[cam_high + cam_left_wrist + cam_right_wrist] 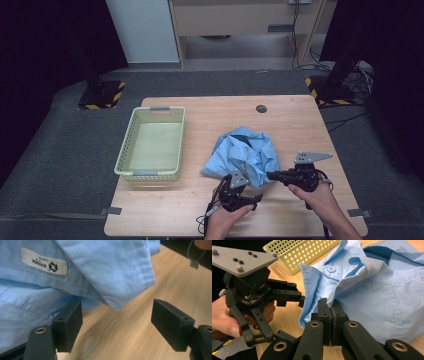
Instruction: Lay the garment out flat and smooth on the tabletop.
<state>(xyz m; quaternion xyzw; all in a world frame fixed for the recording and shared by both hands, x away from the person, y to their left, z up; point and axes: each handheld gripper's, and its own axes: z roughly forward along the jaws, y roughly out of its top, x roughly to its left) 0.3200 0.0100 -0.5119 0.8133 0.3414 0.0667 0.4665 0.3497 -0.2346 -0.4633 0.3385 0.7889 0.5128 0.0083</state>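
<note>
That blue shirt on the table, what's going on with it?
A person is working a crumpled blue shirt with two handheld grippers. The right gripper is shut on a fold of the shirt near the collar. The left gripper is open, its jaws either side of a hanging shirt edge, not pinching yet. A yellow basket sits empty to the left.

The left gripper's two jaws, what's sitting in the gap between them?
Nothing is clamped: in the left gripper view the left gripper stands open over bare table, with a corner of the blue shirt hanging just beyond the gap.
</note>
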